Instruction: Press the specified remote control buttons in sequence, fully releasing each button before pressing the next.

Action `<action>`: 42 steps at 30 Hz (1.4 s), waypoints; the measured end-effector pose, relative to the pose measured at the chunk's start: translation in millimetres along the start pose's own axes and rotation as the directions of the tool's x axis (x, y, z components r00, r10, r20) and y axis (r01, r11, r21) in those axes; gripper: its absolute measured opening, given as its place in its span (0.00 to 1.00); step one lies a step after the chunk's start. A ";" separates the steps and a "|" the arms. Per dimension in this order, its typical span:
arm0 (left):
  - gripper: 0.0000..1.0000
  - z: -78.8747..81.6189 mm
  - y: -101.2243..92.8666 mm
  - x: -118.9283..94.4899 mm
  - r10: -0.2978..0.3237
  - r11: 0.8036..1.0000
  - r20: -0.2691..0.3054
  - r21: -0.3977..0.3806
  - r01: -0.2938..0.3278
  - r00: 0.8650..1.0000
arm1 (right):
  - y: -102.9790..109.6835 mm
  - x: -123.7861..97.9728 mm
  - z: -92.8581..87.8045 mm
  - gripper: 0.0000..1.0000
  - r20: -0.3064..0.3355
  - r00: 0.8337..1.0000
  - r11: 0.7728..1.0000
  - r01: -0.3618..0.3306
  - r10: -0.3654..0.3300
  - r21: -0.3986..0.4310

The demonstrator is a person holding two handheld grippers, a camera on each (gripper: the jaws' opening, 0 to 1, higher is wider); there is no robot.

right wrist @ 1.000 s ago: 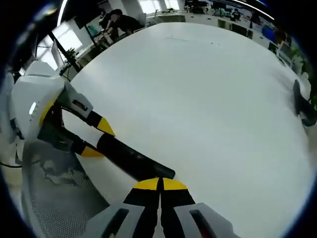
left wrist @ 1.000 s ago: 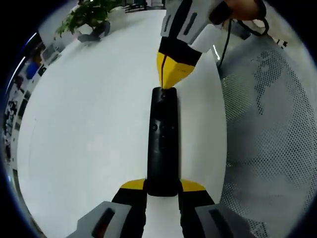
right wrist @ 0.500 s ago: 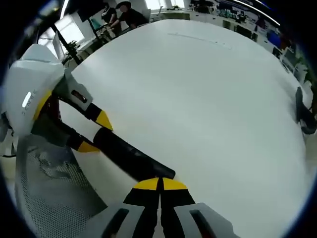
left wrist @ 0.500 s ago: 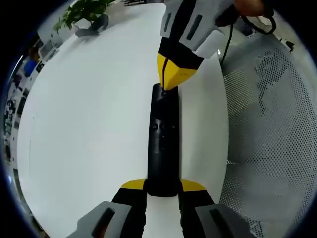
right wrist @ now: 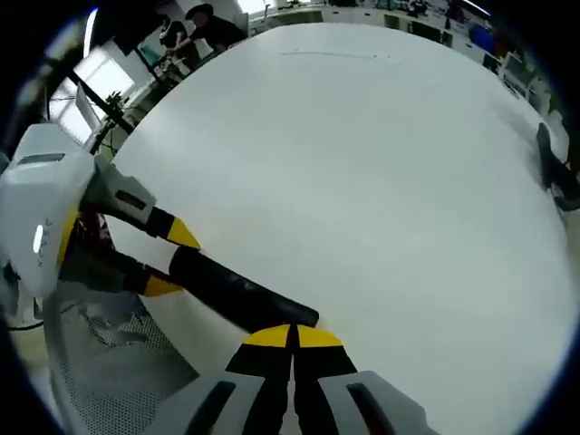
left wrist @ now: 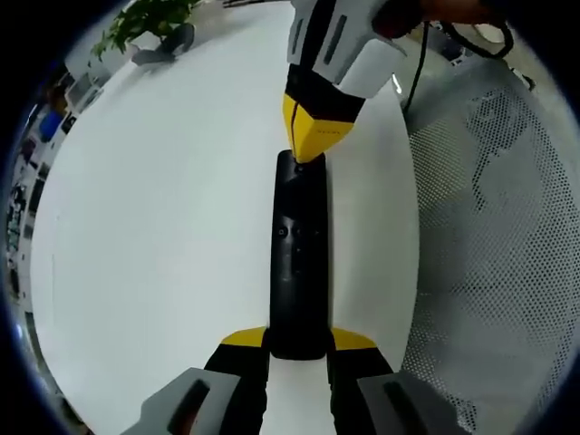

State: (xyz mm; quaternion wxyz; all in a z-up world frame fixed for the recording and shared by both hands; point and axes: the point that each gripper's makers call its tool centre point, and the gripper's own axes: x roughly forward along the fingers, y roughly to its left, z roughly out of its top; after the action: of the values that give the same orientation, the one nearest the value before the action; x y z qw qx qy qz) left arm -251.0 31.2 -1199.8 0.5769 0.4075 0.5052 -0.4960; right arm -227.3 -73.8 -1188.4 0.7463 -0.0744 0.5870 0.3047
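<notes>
A long black remote control (left wrist: 298,254) runs straight away from me in the left gripper view, its near end clamped between the yellow tips of my left gripper (left wrist: 297,340). Small round buttons show on its upper face. My right gripper (left wrist: 306,138) comes in from the top, jaws together, its yellow tip touching the remote's far end. In the right gripper view, my right gripper (right wrist: 292,336) is shut with its tip against the end of the remote (right wrist: 237,291), which slants left to the left gripper (right wrist: 169,259) holding it.
A large white table (right wrist: 362,163) lies under everything. A grey mesh chair (left wrist: 489,245) stands to the right of the table edge. A potted plant (left wrist: 149,16) and a dark object (right wrist: 551,172) sit at the far side. People sit at desks (right wrist: 195,23) beyond.
Both views have shifted a little with the hands. The right gripper's tip stays at the remote's far end; the left gripper's hold is unchanged.
</notes>
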 end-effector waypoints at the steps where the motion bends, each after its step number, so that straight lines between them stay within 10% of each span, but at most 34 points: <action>1: 0.24 0.1 -0.2 0.1 0.001 1.000 -0.010 0.003 -0.001 1.000 | -0.1 0.0 0.2 0.00 0.010 1.000 0.999 0.009 -0.010 0.031; 42: 0.24 -2.0 -0.1 -2.1 0.000 1.000 0.034 -0.005 0.000 0.999 | 9.4 0.8 5.6 0.00 0.080 0.997 0.982 -0.003 -0.013 0.189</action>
State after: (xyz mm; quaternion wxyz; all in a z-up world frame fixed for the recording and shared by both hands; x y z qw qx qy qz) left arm -251.5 33.4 -1198.0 0.5867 0.3975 0.4963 -0.5015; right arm -227.7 -63.3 -1185.1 0.7738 0.0076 0.5825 0.2485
